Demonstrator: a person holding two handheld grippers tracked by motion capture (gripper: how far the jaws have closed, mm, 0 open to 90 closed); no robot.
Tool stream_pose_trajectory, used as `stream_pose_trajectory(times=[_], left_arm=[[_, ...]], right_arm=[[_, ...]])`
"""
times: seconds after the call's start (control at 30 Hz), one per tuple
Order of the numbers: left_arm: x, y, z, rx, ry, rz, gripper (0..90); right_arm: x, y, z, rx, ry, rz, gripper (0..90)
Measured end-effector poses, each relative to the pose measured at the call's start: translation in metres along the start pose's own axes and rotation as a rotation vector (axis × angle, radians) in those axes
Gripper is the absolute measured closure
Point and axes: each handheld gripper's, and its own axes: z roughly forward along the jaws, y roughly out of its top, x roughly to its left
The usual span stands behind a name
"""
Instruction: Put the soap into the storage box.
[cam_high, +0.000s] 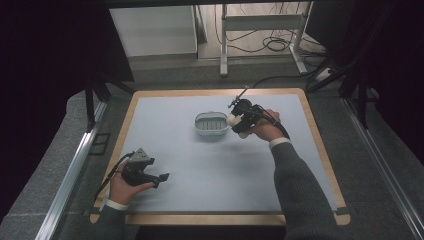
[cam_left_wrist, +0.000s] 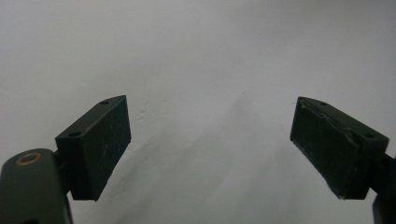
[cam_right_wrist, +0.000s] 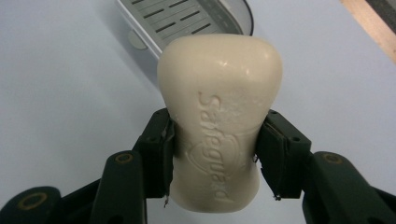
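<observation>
A cream bar of soap with raised lettering is clamped at its waist by my right gripper. In the high view that right gripper holds the soap just right of a grey slotted soap dish at the middle of the mat. The dish lies beyond the soap in the right gripper view. My left gripper rests low at the front left of the mat, and its jaws stand wide apart over bare mat.
A pale blue mat covers the wooden table. Metal rails run along both sides. Behind the table stand a white cabinet and a desk frame with cables.
</observation>
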Motion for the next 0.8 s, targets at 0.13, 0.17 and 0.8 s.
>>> stream_pose_trajectory(times=[0.13, 0.17, 0.8], left_arm=[[0.0, 0.0, 0.001, 0.004, -0.003, 0.001, 12.9], [-0.001, 0.0, 0.001, 0.005, -0.004, 0.001, 12.9], [0.001, 0.0, -0.003, -0.004, 0.002, -0.001, 12.9]], right_arm=[[-0.001, 0.004, 0.0, -0.007, 0.004, 0.0, 49.4], [-0.001, 0.005, 0.0, -0.007, 0.005, 0.003, 49.4], [-0.007, 0.021, 0.007, -0.013, -0.001, -0.006, 49.5]])
